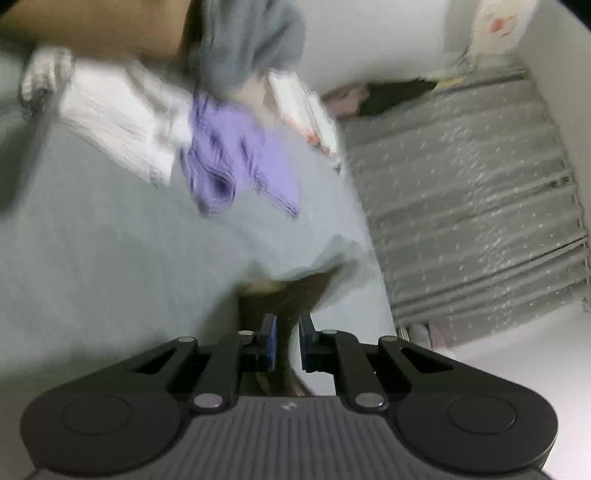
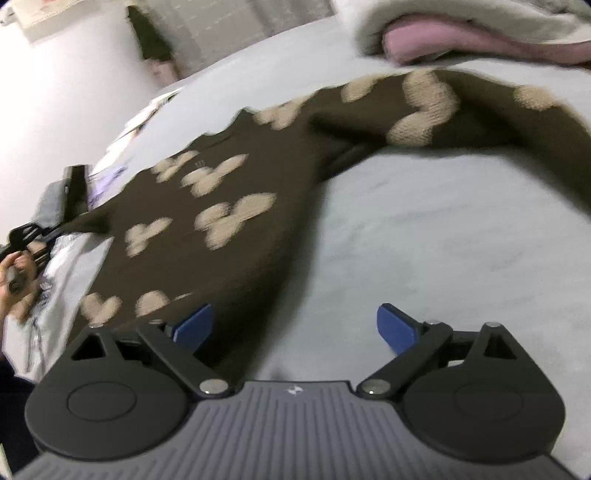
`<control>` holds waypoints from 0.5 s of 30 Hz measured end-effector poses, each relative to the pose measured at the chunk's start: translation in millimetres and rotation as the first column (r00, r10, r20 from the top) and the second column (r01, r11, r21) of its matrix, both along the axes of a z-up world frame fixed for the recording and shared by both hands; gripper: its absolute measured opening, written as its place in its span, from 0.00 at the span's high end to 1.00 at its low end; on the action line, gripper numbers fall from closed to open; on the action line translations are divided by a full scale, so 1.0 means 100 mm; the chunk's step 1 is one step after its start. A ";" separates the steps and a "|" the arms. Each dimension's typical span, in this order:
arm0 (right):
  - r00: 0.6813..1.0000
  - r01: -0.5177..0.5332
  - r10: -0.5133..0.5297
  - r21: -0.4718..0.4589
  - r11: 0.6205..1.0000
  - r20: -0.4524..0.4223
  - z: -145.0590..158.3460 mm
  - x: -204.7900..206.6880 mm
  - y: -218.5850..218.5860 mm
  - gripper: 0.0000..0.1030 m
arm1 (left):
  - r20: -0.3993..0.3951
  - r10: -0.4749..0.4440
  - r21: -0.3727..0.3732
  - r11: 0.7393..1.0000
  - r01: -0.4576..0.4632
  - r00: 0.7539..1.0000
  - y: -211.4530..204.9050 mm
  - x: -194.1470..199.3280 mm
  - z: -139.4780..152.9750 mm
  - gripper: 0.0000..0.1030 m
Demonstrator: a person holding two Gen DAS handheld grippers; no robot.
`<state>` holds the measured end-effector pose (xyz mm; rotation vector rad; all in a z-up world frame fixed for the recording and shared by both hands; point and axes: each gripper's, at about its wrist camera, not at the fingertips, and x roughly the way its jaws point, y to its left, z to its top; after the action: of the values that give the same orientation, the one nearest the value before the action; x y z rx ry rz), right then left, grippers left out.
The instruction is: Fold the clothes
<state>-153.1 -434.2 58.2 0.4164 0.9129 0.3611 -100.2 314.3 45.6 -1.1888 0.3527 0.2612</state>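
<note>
My left tool (image 1: 287,341) pinches a corner of the brown sweater (image 2: 236,206) spread across the bed (image 2: 443,240); my right tool (image 2: 295,328) hangs spread at its hem, gripping nothing; one-sided tension could drag the sweater askew.

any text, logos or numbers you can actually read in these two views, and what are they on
No words or numbers can be read in either view.
Left gripper: a small pale emblem on its grey body, a mark only, no letters.
Right gripper: the same small emblem, no letters.
Brown sweater: a tiny pale mark among the beige patches, too blurred to read.
White packet with red marks: blurred, unreadable.
Hanging white item with a red patch: unreadable.
</note>
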 end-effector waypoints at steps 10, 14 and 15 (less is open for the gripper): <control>0.987 -0.158 0.159 -0.066 0.985 0.009 0.13 -0.30 0.57 0.07 | -0.287 -0.656 0.104 0.703 0.703 0.698 -1.47 -0.31 0.01 0.54; 0.953 -0.251 0.290 -0.312 0.916 0.087 0.21 -0.73 0.99 0.07 | -0.343 -0.778 0.134 0.515 0.847 0.527 -1.98 -0.74 -0.08 0.29; 0.940 -0.267 0.326 -0.374 0.888 0.104 0.20 -0.82 1.12 0.07 | -0.370 -0.787 0.150 0.474 0.868 0.494 -2.07 -0.81 -0.13 0.29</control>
<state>-235.5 -322.0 78.3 -0.0913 0.8589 0.4927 -180.7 107.2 32.7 -0.5265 1.0509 -0.4119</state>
